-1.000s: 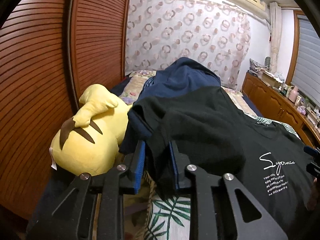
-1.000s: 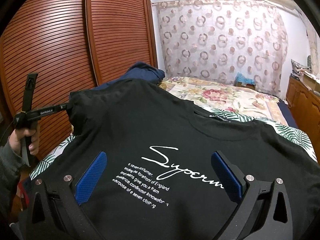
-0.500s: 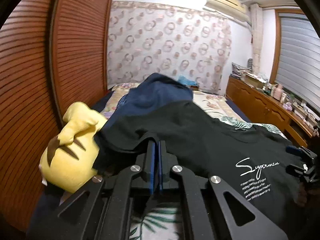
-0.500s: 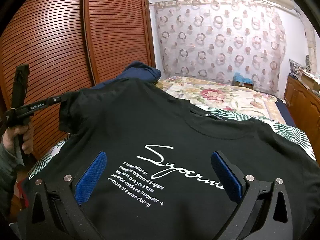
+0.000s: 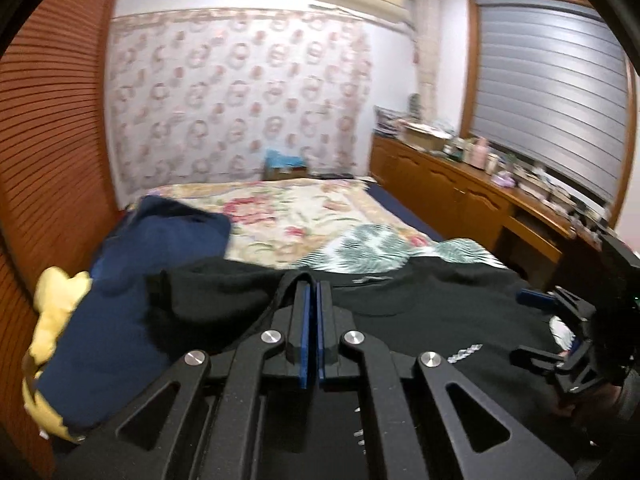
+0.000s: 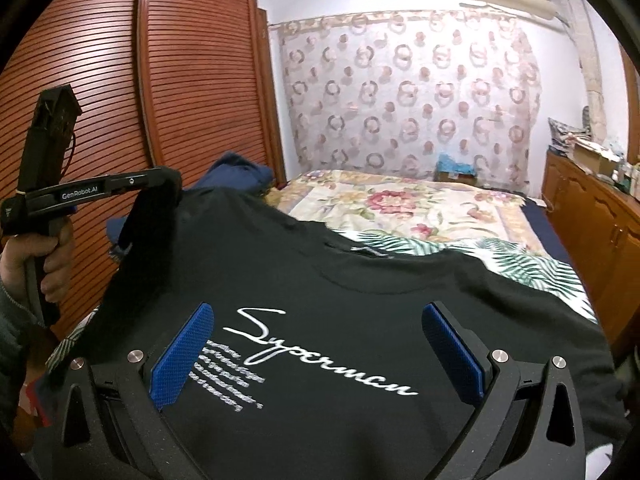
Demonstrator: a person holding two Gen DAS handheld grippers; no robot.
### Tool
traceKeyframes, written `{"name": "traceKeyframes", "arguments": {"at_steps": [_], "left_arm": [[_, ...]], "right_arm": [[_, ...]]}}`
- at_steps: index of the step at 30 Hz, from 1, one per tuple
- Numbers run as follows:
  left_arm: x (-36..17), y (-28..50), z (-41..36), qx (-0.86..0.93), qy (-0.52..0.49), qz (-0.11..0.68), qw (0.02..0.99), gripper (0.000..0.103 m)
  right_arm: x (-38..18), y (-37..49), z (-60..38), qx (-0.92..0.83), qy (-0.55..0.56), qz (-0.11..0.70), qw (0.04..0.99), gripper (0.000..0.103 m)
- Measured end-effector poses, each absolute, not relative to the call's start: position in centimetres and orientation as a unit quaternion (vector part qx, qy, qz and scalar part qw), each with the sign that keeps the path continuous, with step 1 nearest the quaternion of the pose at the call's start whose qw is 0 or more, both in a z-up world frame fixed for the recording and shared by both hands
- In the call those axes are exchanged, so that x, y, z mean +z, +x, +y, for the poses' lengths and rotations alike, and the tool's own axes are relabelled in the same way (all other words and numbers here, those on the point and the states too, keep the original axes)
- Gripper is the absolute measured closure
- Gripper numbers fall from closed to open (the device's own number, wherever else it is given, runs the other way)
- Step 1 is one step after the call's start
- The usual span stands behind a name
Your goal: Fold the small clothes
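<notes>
A black T-shirt (image 6: pixel 360 280) with white script print lies front up on the bed; it also shows in the left wrist view (image 5: pixel 440 308). My left gripper (image 5: pixel 312 292) is shut on the shirt's left sleeve and holds it lifted above the bed; it also shows in the right wrist view (image 6: pixel 160 176). My right gripper (image 6: pixel 320 344) is open, its blue pads either side of the print, just above the shirt's chest. It also shows in the left wrist view (image 5: pixel 560 320) at the far right.
A dark blue garment (image 5: pixel 152 248) and a yellow plush toy (image 5: pixel 52 300) lie at the bed's left by the brown slatted wardrobe (image 6: pixel 180 80). The floral bedspread (image 6: pixel 420 208) stretches beyond. A wooden cabinet (image 5: pixel 460 196) with clutter runs along the right.
My left gripper closed on the sleeve, then lifted it and swung to the right. The right gripper stayed open over the print.
</notes>
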State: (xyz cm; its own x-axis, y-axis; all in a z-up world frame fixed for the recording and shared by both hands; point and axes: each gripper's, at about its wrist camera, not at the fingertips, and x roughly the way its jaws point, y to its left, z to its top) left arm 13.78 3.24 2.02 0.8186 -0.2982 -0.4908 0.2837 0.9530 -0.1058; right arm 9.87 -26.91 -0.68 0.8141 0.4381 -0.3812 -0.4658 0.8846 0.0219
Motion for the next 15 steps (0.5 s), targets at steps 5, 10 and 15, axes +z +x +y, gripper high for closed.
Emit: {"name": "traceKeyframes", "arguments": {"at_steps": [5, 10, 15], "left_arm": [[2.4, 13.6, 1.9, -0.152, 0.001, 0.266, 0.952, 0.099], [2.6, 12.0, 4.4, -0.134, -0.020, 0.259, 0.956, 0.070], [2.1, 10.2, 7.2, -0.093, -0.016, 0.257, 0.962, 0.052]], "right_arm": [[-1.0, 9.7, -26.6, 0.227, -0.028, 0.199, 0.953, 0.000], [-0.4, 10.2, -25.2, 0.237, -0.041, 0.205, 0.949, 0.000], [0.4, 11.5, -22.6, 0.283, -0.062, 0.212, 0.933, 0.004]]}}
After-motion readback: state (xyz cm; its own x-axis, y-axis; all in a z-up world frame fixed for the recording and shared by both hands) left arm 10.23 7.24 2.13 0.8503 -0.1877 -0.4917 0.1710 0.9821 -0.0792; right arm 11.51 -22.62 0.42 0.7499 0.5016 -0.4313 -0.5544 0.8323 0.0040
